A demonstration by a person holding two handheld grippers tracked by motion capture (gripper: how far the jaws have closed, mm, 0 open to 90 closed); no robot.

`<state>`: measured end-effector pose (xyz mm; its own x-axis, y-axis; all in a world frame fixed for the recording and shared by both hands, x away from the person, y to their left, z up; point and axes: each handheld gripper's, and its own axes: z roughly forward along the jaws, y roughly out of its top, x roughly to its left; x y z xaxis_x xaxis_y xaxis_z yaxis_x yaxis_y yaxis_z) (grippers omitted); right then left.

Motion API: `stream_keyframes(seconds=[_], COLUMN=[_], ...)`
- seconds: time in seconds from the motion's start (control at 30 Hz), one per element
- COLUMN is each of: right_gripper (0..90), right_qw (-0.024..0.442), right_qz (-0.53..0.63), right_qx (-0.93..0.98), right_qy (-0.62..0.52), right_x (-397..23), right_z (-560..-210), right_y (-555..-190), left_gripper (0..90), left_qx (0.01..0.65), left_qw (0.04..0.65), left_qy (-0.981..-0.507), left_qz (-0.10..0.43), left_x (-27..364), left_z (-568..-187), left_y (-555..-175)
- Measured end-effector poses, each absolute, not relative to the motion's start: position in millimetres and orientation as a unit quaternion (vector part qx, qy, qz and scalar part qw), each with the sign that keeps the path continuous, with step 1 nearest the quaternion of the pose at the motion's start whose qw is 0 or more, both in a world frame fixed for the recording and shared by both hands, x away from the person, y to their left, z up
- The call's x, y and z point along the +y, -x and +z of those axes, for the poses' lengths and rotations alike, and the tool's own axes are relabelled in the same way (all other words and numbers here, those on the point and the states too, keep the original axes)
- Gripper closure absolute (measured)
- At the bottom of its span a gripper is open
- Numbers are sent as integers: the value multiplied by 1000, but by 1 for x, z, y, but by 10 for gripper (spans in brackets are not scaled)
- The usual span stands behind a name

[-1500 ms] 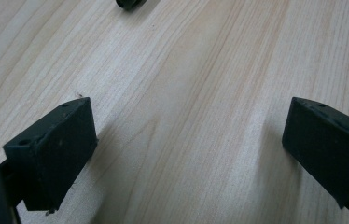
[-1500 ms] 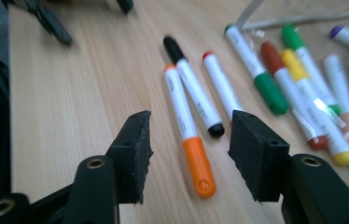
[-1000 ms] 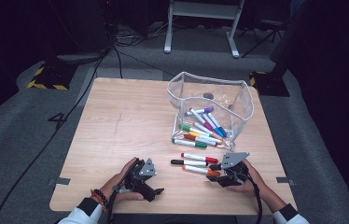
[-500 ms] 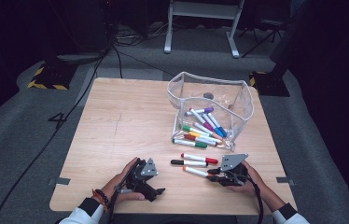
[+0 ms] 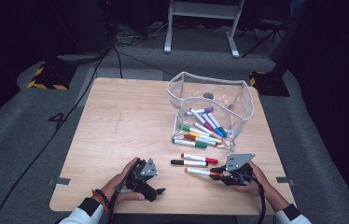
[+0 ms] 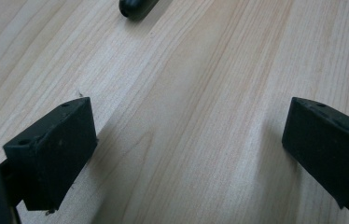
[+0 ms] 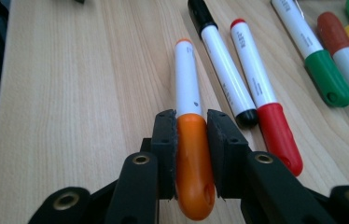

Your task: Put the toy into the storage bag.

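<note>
Orange marker (image 7: 189, 140): label print unreadable; right tongs (image 7: 192, 154) just clamped cap; left tongs (image 6: 186, 154) apart.

Right gripper (image 7: 192, 154), at five o'clock, jaws just closed and clamped; left gripper (image 5: 145, 179), at seven o'clock, jaws wide apart.

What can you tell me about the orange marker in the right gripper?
The orange marker has a white barrel with small print, an orange end tip and a glossy orange plastic cap. It lies flat on the wooden table, nearest the person of three loose markers. The right gripper has just closed on its cap, pads pressing both sides. Nothing else touches it.
</note>
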<state>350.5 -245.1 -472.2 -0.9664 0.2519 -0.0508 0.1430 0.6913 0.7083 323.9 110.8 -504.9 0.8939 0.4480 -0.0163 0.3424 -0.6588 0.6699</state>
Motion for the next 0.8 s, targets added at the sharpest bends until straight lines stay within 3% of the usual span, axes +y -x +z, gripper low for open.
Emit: stream_keyframes(seconds=[0.43,0.8], right_gripper=[740,740], right_qw=[59,94], right_qz=[380,403], right_qx=[917,907], right_qy=[-105,-85], right_x=[-244,-245], right_z=[-470,-438], right_y=[-348,-345], left_gripper=[34,34], left_qx=[219,218], left_qw=[351,351], left_qy=[-907,-908], left_qz=[75,75], left_x=[111,111], left_z=[-505,-505], left_y=[-324,-324])
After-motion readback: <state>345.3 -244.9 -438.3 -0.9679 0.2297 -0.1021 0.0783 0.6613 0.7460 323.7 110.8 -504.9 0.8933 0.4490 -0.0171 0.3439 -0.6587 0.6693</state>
